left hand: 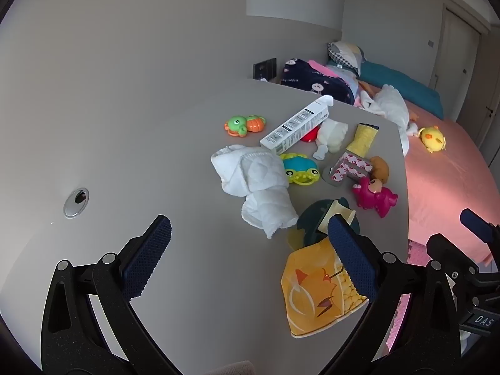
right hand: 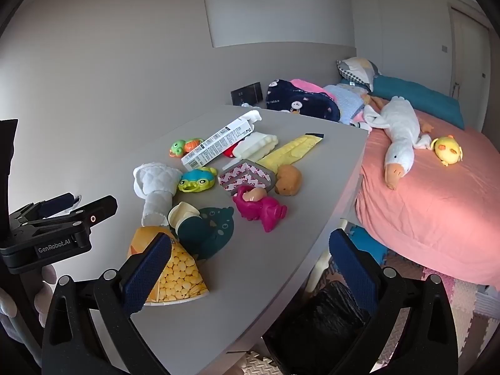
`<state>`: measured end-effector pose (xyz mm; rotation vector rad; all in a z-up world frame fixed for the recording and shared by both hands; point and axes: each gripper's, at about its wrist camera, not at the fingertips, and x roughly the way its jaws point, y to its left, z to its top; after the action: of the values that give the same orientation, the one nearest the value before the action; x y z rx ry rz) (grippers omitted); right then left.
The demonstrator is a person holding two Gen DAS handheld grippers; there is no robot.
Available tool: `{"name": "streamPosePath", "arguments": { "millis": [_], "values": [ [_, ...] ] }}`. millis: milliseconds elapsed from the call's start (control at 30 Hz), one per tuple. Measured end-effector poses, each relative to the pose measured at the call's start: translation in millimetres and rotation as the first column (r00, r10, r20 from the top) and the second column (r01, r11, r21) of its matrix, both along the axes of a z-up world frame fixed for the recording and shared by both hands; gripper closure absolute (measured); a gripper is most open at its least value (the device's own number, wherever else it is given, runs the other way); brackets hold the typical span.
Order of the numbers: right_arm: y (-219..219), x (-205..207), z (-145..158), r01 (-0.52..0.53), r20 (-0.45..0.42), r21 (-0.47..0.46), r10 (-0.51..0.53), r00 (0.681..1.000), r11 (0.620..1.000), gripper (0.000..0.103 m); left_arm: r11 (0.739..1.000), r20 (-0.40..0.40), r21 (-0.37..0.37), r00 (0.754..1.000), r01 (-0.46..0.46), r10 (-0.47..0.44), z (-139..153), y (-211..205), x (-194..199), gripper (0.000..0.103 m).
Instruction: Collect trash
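Trash waits untouched: your left gripper [left hand: 247,259] and right gripper [right hand: 250,268] hover wide apart, empty. Flattened yellow paper popcorn cup [right hand: 175,268] lies nearest on the grey table [right hand: 265,281]; next, probably, you close on it.

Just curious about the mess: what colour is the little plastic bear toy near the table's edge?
Bright pink plastic bear toy, clearest in the right wrist view.

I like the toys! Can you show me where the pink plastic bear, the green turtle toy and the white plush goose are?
Pink plastic bear [right hand: 261,209], right wrist view, on its body.
Green turtle toy [left hand: 238,125], left wrist view, on its head.
White plush goose [right hand: 401,131], right wrist view, on its back.
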<state>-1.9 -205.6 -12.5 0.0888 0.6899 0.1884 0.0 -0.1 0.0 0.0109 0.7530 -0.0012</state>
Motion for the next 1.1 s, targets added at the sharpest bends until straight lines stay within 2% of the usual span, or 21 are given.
{"name": "streamPosePath", "arguments": {
  "millis": [1100],
  "values": [
    [-6.4,-4.0,1.4,0.01,0.002,-0.02,-0.01,1.0,1.0,0.003,1.0,-0.003,-0.003,1.0,0.01,-0.01,3.5,-2.5,-3.5,0.006]
  ]
}}
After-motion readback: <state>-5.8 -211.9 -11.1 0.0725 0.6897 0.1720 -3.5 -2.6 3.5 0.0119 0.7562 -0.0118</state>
